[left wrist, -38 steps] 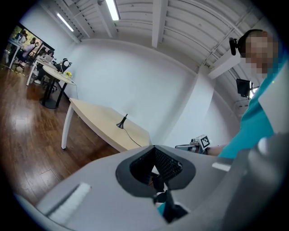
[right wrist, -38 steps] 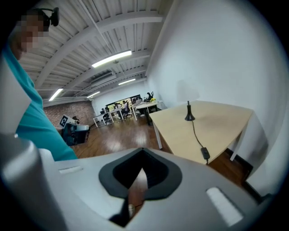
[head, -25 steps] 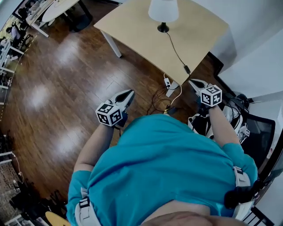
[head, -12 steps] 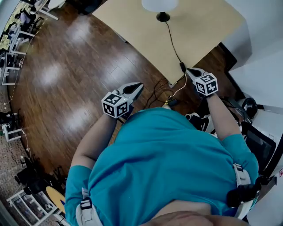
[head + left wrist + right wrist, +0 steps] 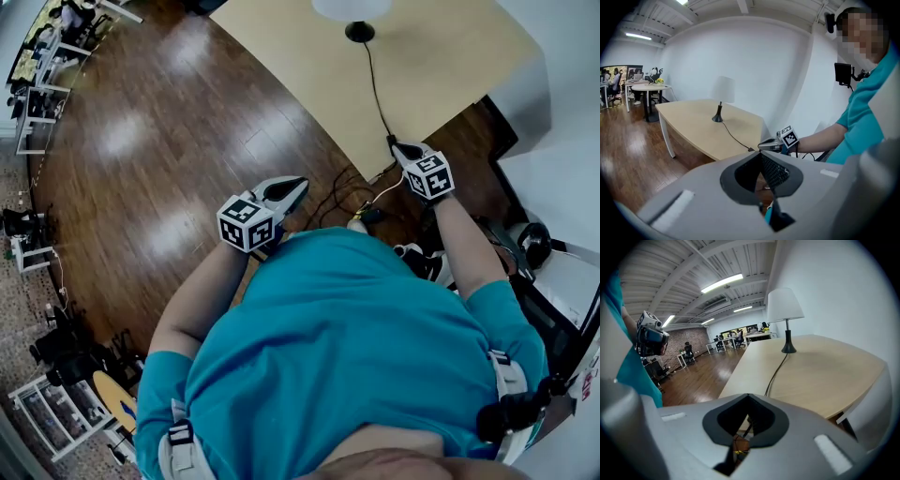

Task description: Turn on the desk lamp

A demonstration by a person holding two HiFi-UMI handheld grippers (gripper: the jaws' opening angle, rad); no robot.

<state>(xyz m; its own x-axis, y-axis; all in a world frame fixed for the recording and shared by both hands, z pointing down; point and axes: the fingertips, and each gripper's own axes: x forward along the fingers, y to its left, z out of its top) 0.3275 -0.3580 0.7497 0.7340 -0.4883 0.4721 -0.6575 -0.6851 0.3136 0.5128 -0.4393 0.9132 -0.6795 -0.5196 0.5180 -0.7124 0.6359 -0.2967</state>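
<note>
Lamp (image 5: 785,305) on pale desk (image 5: 825,373), dark wood floor (image 5: 169,150), left gripper (image 5: 298,183) and right gripper (image 5: 399,147) fingers together.

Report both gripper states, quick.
Left gripper: closed, holding nothing.
Right gripper: closed, holding nothing, tips close to the lamp cord.
</note>
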